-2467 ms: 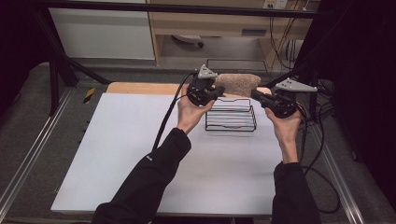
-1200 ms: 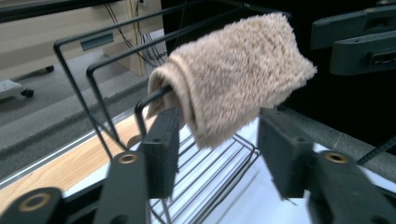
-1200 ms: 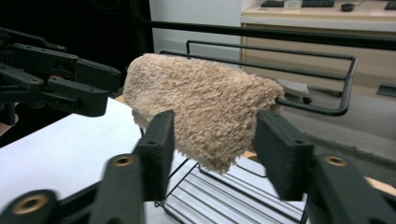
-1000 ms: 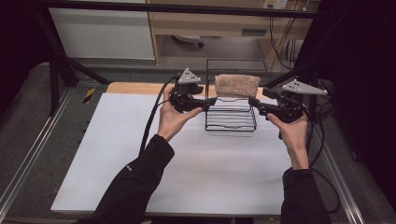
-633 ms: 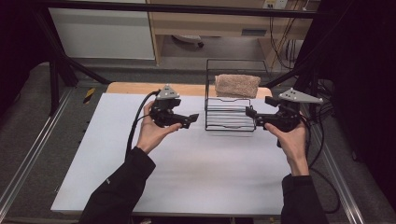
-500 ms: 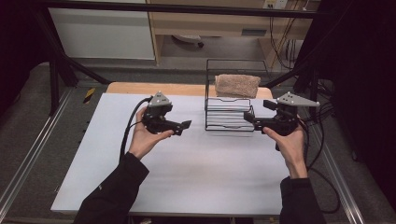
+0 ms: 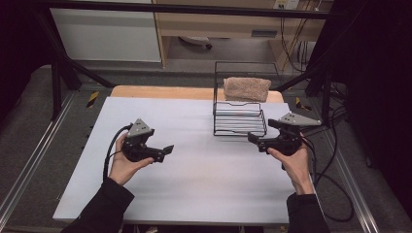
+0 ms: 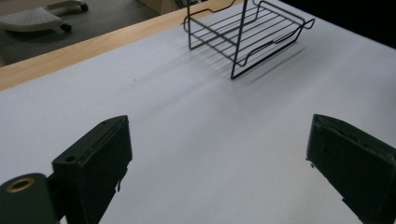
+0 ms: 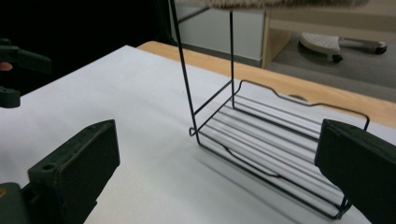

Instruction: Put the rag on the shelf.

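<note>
Your left claw (image 7: pixel 167 149) hovers over the white tabletop (image 7: pixel 204 184), well apart from the wire rack (image 7: pixel 239 119); your right claw (image 7: pixel 252 139) sits just beside it. Both have just been opening, jaws wide, nothing between. The folded towel (image 7: pixel 247 89) rests on the rack's top

A lab test bench: white table (image 7: pixel 204 184) in a dark metal frame (image 7: pixel 63 73) (cables (image 7: pixel 335 194) trailing beside it).
</note>
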`<state>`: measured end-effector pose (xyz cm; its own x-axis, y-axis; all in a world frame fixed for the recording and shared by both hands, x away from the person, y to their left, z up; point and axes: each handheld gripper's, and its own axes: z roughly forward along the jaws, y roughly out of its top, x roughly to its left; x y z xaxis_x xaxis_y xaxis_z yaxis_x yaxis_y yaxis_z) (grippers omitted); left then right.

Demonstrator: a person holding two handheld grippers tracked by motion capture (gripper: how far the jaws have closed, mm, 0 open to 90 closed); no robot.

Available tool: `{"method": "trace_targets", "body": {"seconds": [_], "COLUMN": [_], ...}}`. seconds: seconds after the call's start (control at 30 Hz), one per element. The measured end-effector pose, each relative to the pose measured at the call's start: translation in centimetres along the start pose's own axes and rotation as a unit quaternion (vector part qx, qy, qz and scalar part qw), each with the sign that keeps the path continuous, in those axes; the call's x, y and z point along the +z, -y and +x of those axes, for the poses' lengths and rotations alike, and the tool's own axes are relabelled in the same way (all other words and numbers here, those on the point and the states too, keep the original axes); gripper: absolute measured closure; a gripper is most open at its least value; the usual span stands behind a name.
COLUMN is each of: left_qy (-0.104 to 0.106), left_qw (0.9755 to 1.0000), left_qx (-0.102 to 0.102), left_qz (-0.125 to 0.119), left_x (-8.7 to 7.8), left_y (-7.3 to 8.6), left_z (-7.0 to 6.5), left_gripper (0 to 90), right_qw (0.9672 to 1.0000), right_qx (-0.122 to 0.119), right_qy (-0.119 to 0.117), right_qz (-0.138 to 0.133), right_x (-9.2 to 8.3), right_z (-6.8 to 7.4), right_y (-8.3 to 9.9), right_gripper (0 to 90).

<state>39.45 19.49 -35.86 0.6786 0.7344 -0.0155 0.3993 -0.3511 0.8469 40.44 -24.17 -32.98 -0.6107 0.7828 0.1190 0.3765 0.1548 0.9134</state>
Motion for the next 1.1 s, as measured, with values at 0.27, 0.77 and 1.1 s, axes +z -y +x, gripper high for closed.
{"method": "trace_targets", "body": {"seconds": [0.27, 0.77, 1.1], "left_qy": [-0.008, -0.015, -0.006], "left_qw": [0.9998, 0.9992, 0.999], "left_qx": [-0.016, -0.034, -0.035], "left_qz": [0.008, 0.015, 0.026], "left_x": [-1.2, -3.8, -3.9], "left_y": [3.8, 9.7, 11.8], "left_z": [0.5, 2.0, 2.6], "left_gripper": [8.3, 7.8, 7.1], "right_qw": [0.9995, 0.9954, 0.9928], "right_qx": [0.008, 0.016, 0.031], "right_qy": [-0.024, -0.055, -0.052], "right_qz": [0.022, 0.077, 0.103], "right_x": [0.3, 0.7, 0.1], "right_z": [0.2, -0.3, -0.7], "right_y": [3.1, 9.4, 12.4], "right_gripper": [0.5, 0.5, 0.6]}}
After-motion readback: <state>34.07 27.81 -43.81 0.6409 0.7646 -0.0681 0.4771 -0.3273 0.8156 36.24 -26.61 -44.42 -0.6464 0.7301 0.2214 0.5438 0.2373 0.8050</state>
